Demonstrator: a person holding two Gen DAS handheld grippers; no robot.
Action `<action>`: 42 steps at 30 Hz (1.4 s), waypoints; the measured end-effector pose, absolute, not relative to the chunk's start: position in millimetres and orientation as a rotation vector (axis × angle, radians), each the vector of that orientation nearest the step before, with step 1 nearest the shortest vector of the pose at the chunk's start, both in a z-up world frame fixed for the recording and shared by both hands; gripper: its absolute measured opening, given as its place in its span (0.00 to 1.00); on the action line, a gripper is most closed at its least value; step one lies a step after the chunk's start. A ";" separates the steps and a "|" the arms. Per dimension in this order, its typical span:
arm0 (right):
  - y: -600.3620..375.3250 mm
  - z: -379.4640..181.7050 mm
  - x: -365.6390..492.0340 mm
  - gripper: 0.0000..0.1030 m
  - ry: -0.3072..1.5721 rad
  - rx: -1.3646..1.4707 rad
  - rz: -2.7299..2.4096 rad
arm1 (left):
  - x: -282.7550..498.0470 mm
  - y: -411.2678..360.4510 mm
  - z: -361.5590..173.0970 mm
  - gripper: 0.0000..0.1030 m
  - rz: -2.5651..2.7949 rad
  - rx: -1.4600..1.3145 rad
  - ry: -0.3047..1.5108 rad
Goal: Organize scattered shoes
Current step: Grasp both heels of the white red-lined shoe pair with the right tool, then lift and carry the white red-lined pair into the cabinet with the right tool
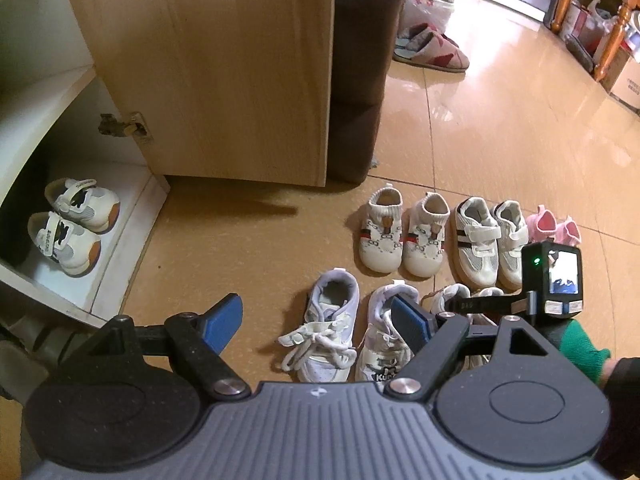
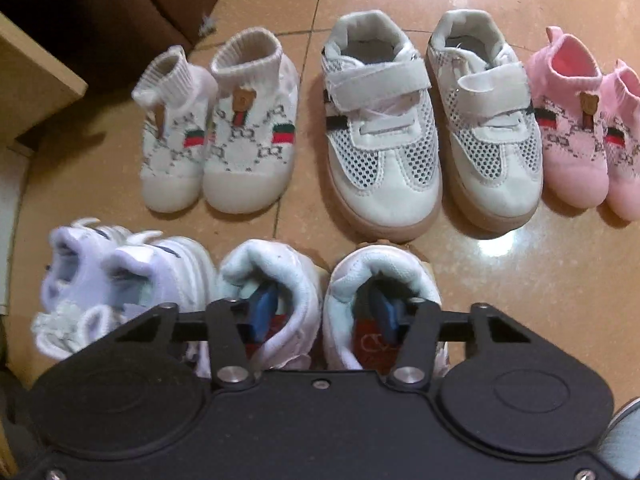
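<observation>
- At nine o'clock in the left wrist view, the open cabinet [image 1: 132,200] already has a strap pair [image 1: 72,224] on its bottom shelf, side by side with the toes outward. We take that shelf as where the floor shoes go.
- The left gripper [image 1: 316,312] hangs with its jaws wide apart and nothing between them. It sits above the lavender laced pair [image 1: 328,344] at six o'clock, and we judge it is lined up to take that pair.
- In the right wrist view, the right gripper [image 2: 323,300] is at six o'clock and points steeply down, with its jaws partly apart.
- One finger sits inside each shoe of the white padded pair [image 2: 280,264], so the two inner collars lie between the pads. That way one squeeze can lift both shoes.
- A gap shows between the two shoes, so we judge they are not yet pinched together.
- Along the far row the heels face away and the toes face us. The bear sock pair [image 2: 224,140] is at eleven o'clock, the mesh strap pair [image 2: 384,128] at twelve and the pink pair [image 2: 572,132] at two.
- These three pairs stand matched on the floor, waiting for their turn.
</observation>
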State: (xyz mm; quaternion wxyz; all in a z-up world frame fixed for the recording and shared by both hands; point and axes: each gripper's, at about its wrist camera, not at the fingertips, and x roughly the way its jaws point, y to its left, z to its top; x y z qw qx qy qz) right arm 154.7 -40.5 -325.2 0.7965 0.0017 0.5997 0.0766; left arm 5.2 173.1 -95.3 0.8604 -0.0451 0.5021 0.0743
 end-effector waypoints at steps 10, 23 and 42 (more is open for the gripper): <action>-47.9 -309.5 146.4 0.20 1.219 -0.037 0.235 | -4.1 183.5 -84.9 0.79 0.179 -0.105 1.021; -49.9 -197.1 107.0 0.19 0.960 0.000 0.377 | -40.8 208.1 -63.7 0.79 0.295 -0.228 0.908; 159.8 -37.5 97.5 0.19 0.690 -0.110 0.934 | -117.0 301.7 -37.5 0.79 0.557 -0.364 0.720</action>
